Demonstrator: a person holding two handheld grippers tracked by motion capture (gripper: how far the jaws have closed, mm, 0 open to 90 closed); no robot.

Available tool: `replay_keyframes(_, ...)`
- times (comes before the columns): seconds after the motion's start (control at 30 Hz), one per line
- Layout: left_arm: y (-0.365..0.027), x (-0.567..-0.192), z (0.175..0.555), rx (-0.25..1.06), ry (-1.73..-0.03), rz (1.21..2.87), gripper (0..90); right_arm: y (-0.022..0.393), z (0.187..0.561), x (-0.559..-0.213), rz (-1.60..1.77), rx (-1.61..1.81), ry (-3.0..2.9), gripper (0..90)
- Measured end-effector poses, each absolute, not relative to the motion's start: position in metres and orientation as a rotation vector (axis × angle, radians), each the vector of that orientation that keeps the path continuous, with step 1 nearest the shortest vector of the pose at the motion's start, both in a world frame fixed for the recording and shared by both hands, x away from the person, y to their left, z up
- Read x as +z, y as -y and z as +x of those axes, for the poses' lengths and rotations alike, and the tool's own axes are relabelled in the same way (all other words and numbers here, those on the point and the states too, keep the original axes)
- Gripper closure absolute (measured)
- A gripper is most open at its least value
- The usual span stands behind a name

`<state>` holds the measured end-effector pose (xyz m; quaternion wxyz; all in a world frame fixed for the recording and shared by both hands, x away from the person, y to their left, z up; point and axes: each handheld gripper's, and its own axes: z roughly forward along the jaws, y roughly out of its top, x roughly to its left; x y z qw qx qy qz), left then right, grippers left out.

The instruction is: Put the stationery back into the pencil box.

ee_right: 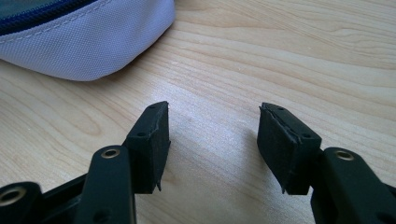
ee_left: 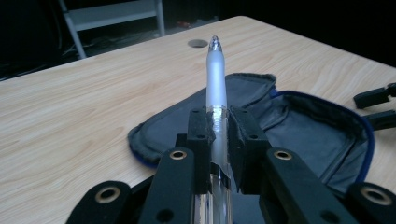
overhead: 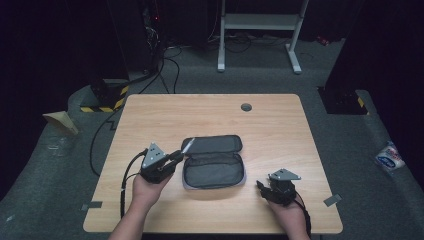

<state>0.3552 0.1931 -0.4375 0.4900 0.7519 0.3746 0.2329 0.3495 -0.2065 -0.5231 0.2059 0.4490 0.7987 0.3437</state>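
Note:
A grey pencil case (overhead: pixel 214 169) lies unzipped and spread flat at the middle of the wooden table (overhead: pixel 210 115); its dark inside and blue-trimmed edge face up (ee_left: pixel 299 126). My left gripper (overhead: pixel 176 157) hovers at the case's left edge, shut on a frosted translucent pen (ee_left: pixel 216 79). The pen sticks out past the pads and points over the case's lid. My right gripper (overhead: pixel 261 187) rests low to the right of the case, jaws apart with bare wood between them (ee_right: pixel 212 126). A pale outer corner of the case (ee_right: pixel 93 46) lies just ahead of it.
A round cable hole (overhead: pixel 246 106) sits near the table's far edge. Bits of grey tape (overhead: pixel 93 205) mark the front corners. Beyond the table stand a white metal frame (overhead: pixel 260 22) and loose cables on the floor.

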Motion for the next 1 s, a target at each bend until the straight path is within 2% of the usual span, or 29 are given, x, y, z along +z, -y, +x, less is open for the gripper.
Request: replay_keyframes(1.0,-0.133,-0.436,0.381,0.494,-0.746,1.939,79.1,0.206,0.349,-0.523,1.25,0.957,-2.225,43.5)
